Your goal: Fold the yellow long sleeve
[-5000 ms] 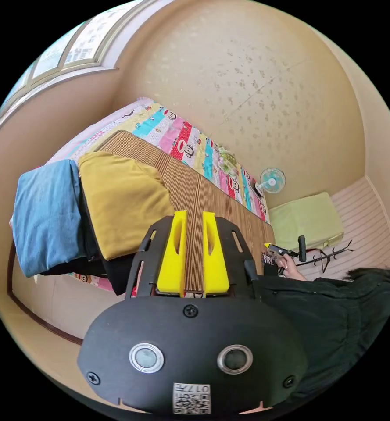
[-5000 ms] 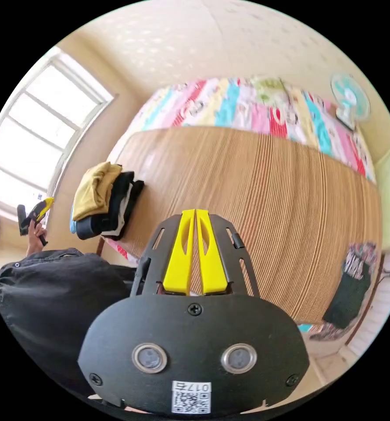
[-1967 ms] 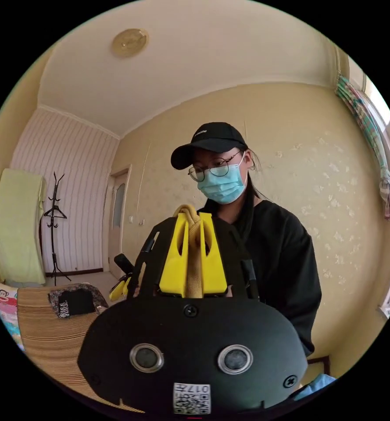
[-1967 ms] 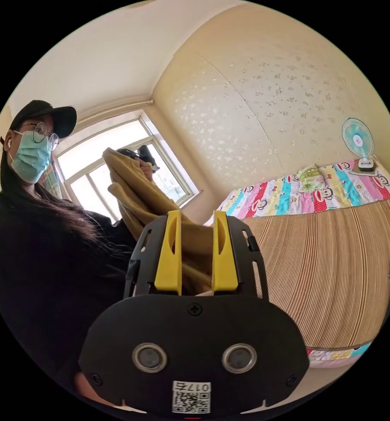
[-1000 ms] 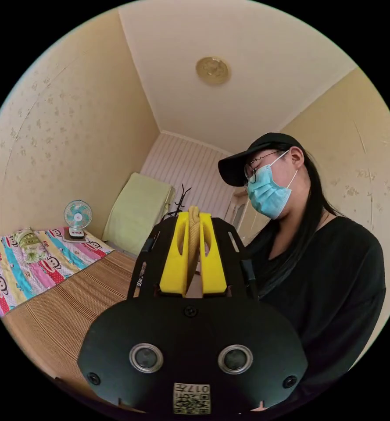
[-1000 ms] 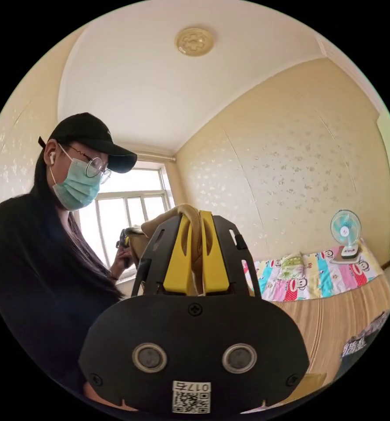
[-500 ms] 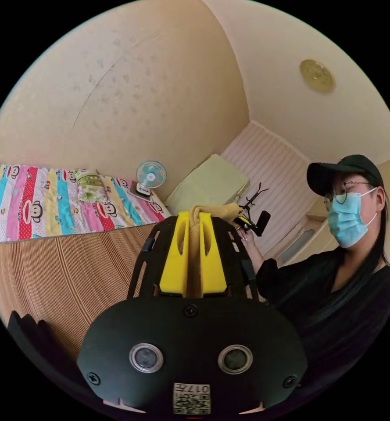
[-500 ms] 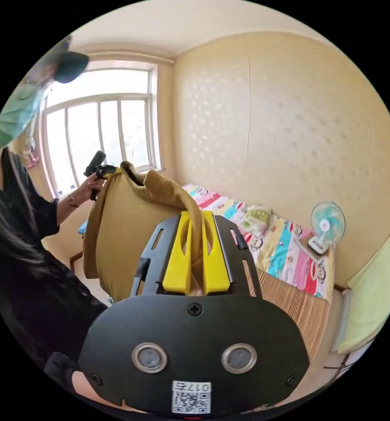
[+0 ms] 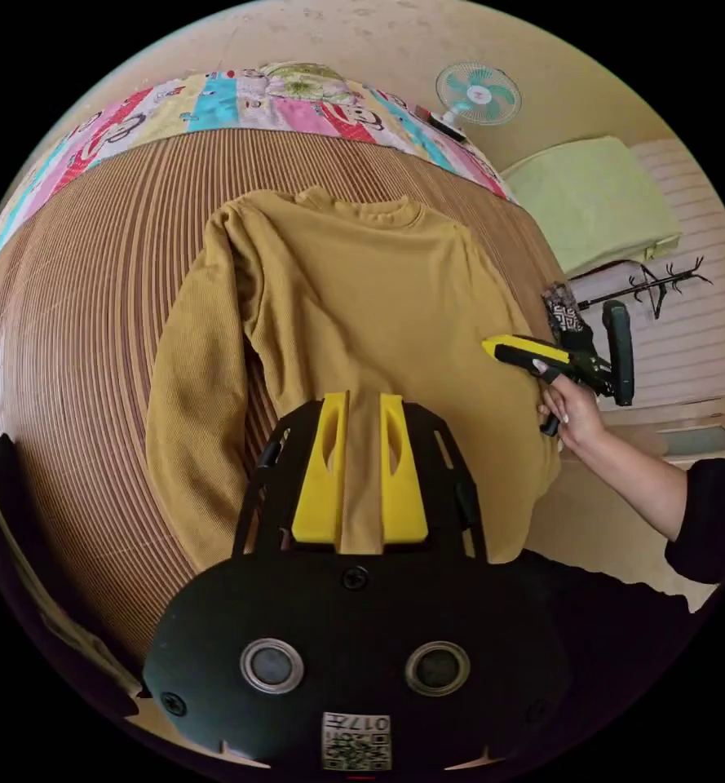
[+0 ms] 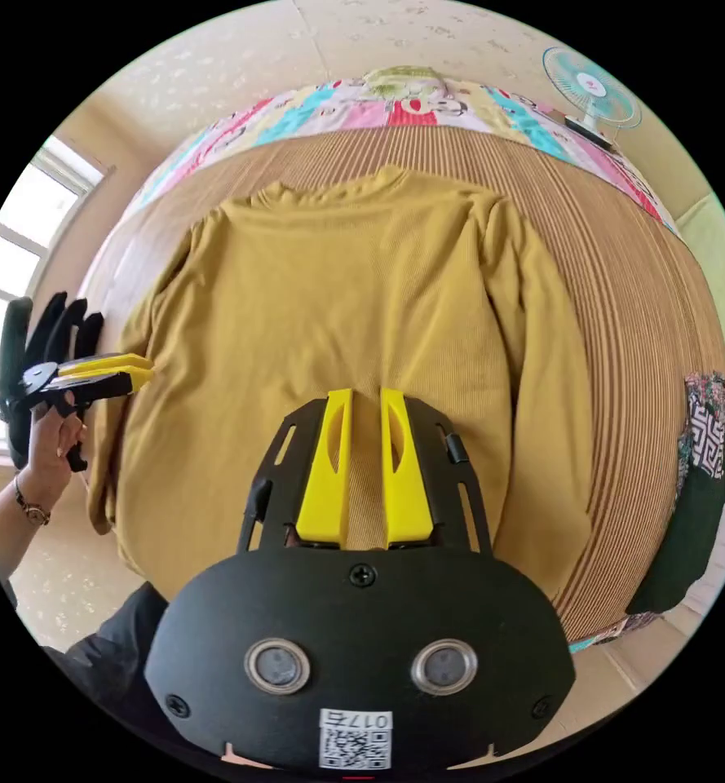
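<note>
One yellow long sleeve (image 9: 354, 302) lies flat on the bed (image 9: 77, 326) (hem hidden). Left claw (image 9: 360, 469) and right claw (image 10: 366, 465) gape slightly, gripping nothing.

No wording can be read with certainty. A small white sticker (image 9: 356, 740) with a square code and a short line of characters sits low at the centre of the frame, on the black body of the left hand-held gripper (image 9: 364, 400). A like sticker (image 10: 356, 738) sits on the right hand-held gripper (image 10: 366, 395). The striped bedsheet (image 9: 215, 94) along the top of both frames carries cartoon faces; any lettering there is too small to read.
</note>
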